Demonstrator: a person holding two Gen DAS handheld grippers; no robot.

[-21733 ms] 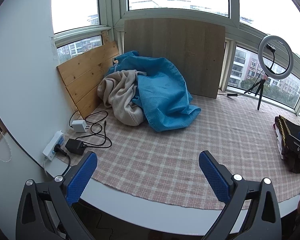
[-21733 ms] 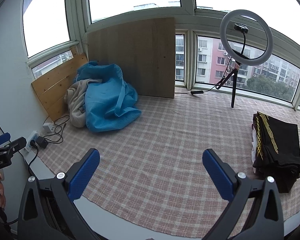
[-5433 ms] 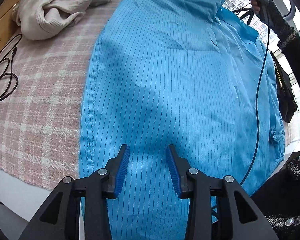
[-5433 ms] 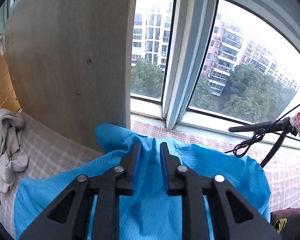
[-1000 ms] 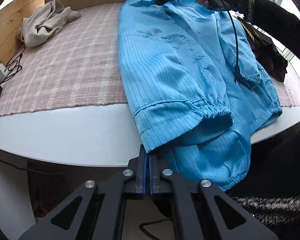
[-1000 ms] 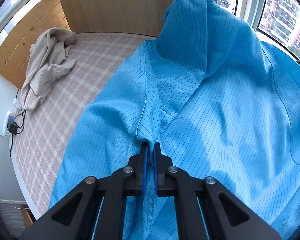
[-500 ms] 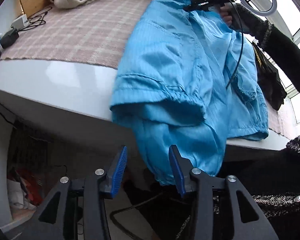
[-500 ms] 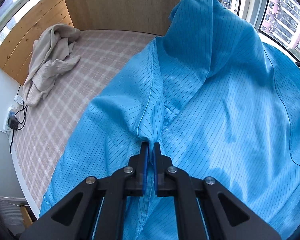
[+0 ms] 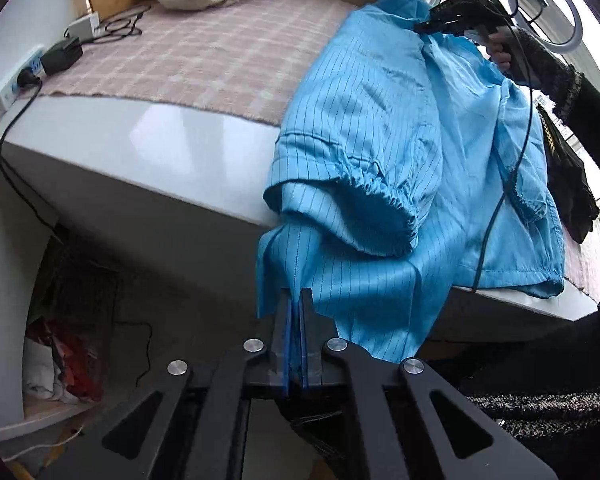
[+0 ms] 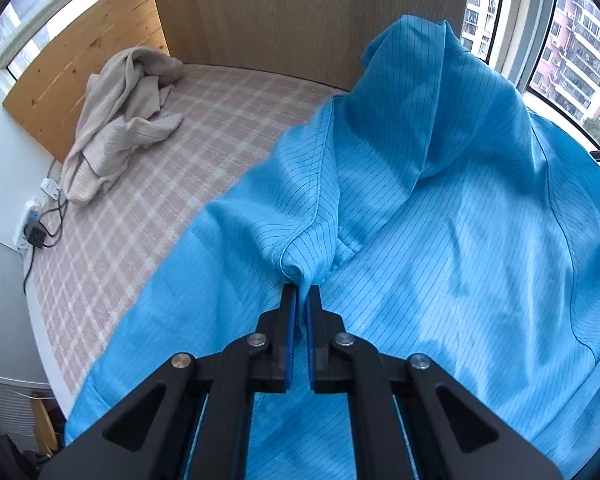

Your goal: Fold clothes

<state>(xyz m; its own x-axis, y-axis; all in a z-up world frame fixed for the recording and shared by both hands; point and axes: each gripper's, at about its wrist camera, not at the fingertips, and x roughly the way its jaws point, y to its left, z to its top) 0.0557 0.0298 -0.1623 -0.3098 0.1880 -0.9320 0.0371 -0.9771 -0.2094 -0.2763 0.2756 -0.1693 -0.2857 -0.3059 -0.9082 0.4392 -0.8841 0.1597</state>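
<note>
A blue pinstriped garment lies across the checked cloth, its lower part hanging over the table's front edge. My left gripper is shut on the hanging hem below the table edge. An elastic cuff lies folded just above it. My right gripper is shut on a pinch of the blue garment near the collar seam, holding it raised. The right gripper also shows in the left wrist view, at the garment's far end.
A beige sweater lies crumpled at the far left by wooden boards. A power strip and cables sit at the left table edge. A folded black garment lies at the right. A ring light stands by the window.
My left gripper was open below the table edge half a second ago and has now shut on the hanging hem. My right gripper keeps its hold, slightly shifted.
</note>
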